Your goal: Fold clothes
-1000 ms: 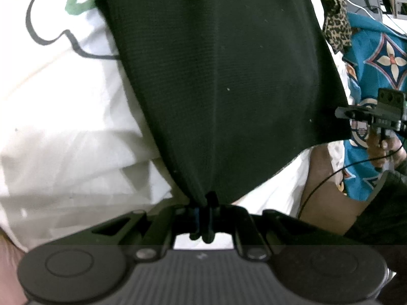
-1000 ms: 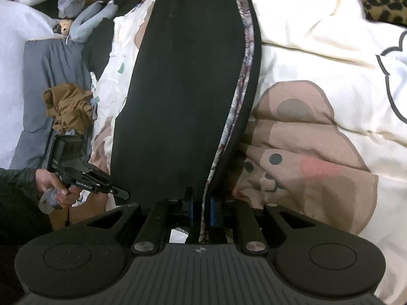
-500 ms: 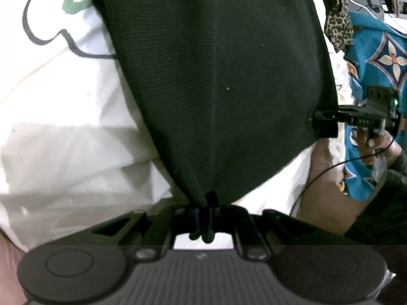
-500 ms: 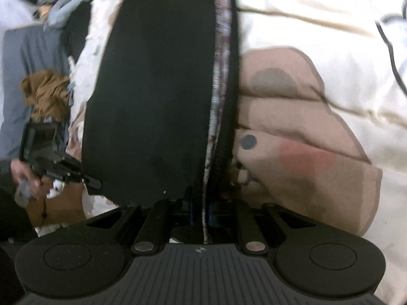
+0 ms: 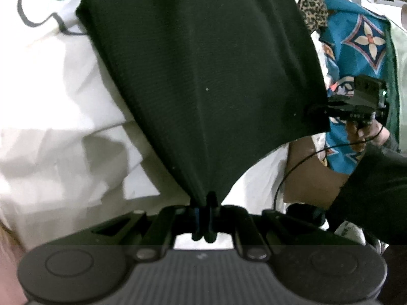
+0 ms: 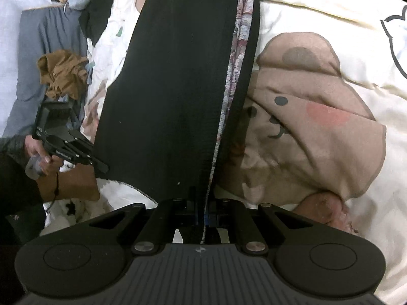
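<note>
Currently: black garment (image 5: 203,76), soft, light, limp by the look of it; stretched ahead of both pairs of fingers over the printed bedding (image 6: 318,127). Left gripper (image 5: 203,211) and right gripper (image 6: 201,208) each pinch a near corner; corners seem the surest holds.

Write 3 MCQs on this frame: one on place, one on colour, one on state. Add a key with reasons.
1. Where does the crumpled tan-brown cloth lie relative to the stretched black knit garment in the right wrist view?
A. left of it
B. right of it
C. on top of it

2. What colour is the bear face printed on the cream bedsheet?
A. green
B. tan-brown
C. blue

3. What state is the left tool in?
A. open, empty
B. shut on the black garment
C. open over the sheet

Key: 1 A, the cloth sits on grey fabric at the left edge. 2 B, the face is tan-brown with a pink cheek. 3 B, black fabric bunches between its closed fingers.
</note>
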